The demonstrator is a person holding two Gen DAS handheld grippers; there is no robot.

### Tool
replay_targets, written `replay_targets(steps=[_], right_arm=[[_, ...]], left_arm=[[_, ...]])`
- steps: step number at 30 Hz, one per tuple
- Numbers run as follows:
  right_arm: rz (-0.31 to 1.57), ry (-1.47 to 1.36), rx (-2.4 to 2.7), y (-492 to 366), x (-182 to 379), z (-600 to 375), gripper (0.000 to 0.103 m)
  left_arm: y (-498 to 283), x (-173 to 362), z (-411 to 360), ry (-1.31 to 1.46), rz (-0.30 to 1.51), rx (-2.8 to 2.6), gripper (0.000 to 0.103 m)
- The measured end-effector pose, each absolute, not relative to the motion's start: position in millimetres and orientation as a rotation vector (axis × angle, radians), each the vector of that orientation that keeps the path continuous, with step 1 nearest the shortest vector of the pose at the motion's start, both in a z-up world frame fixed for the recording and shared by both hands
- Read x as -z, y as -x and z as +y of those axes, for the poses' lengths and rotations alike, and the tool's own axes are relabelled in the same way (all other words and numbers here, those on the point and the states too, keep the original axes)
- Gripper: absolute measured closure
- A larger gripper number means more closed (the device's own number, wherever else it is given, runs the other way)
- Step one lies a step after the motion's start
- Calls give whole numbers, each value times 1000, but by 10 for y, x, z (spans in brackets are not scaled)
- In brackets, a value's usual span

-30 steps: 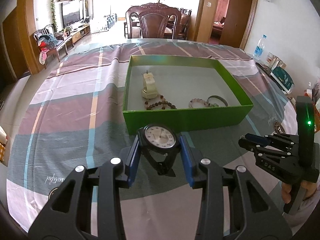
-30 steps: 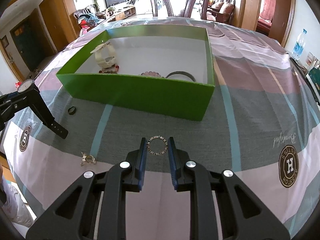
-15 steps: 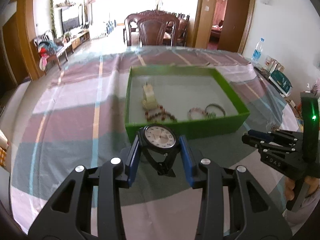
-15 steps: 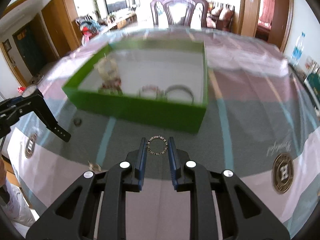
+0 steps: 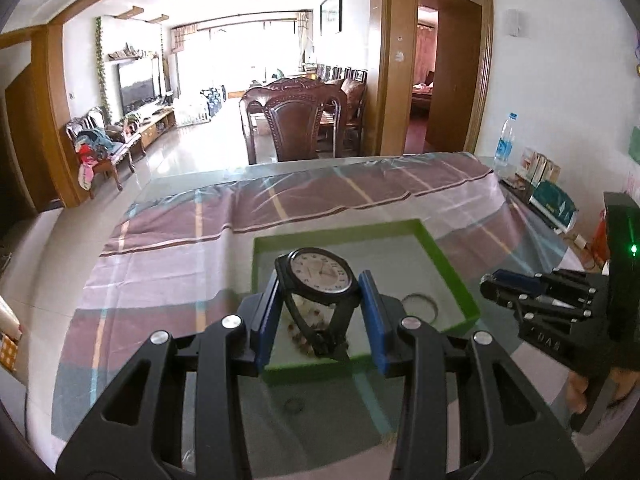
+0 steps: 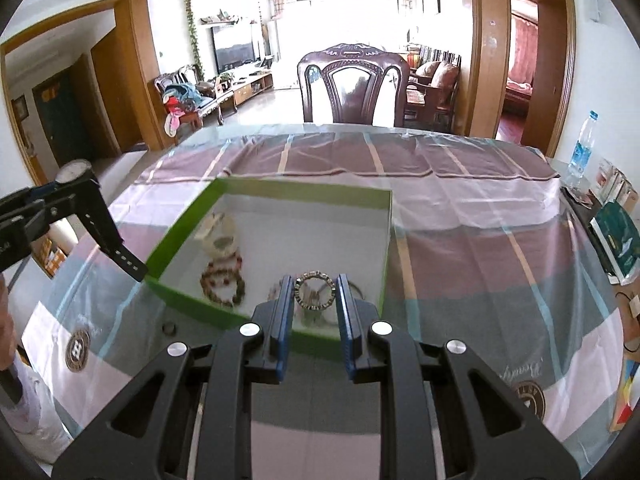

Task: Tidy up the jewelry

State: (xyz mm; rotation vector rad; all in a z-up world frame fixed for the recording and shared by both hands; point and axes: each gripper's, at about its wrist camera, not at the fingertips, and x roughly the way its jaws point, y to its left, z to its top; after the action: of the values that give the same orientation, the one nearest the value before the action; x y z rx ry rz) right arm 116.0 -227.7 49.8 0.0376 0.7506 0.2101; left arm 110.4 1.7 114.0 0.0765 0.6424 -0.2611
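My left gripper [image 5: 320, 300] is shut on a black wristwatch [image 5: 320, 276] with a white dial, held in the air over the near part of the green box [image 5: 448, 264]. My right gripper [image 6: 314, 298] is shut on a studded bracelet ring [image 6: 315, 291], held above the near wall of the same green box [image 6: 192, 294]. The box holds a cream watch [image 6: 218, 236], a brown bead bracelet [image 6: 222, 280] and a thin bangle [image 5: 419, 306]. The left gripper and its watch [image 6: 74, 170] also show at the left of the right wrist view.
A small dark ring [image 5: 293, 405] lies on the checked tablecloth [image 5: 160, 264] in front of the box, also visible in the right wrist view [image 6: 170, 328]. A wooden chair [image 6: 354, 88] stands at the table's far edge. A water bottle [image 6: 582, 150] and books [image 6: 616, 236] sit at the right.
Both grippers have risen from the tablecloth and moved forward, so the watch and the bracelet ring now hang over the near part of the green box.
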Motion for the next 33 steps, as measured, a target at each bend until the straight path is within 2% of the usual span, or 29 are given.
replay_targets(steps=[5,13,14,15,17,19,21,26,28,33], right_arm=[[739,-66,-174,-1566,-581,-2285,82],[952,-55,-134,-2134,302,-2130,80],[957,-51,-135,-2119,338,-2116,77],[959,-51,-144,-2096,353,-2116,62],[922,-73,-161,-1976,247,-2156,48],[874,-75,-174,-1813,83,-2194,44],[837,-87,-206,-1600,-54,-2228,43],[898,-13,-347,-1054,83,-2000,43],[970,31,-397,-967,288,-1838,43],[1044,139,-458,-760,644,-1475,43]], left_arm=[[-1600,-1078,-136,-63,682,241,65],[-2195,-226,-331,-54,902,228,64],[-2207,-150,-338,-57,918,227,63],[-2209,-99,-323,-50,929,218,61],[-2166,-99,-252,-28,920,207,51],[-2062,-193,-149,-10,879,194,38],[-1867,-314,-1,-7,828,163,35],[-1309,-263,350,-104,798,48,36],[-1184,-126,446,-110,834,36,45],[-1067,296,513,-102,952,68,53]])
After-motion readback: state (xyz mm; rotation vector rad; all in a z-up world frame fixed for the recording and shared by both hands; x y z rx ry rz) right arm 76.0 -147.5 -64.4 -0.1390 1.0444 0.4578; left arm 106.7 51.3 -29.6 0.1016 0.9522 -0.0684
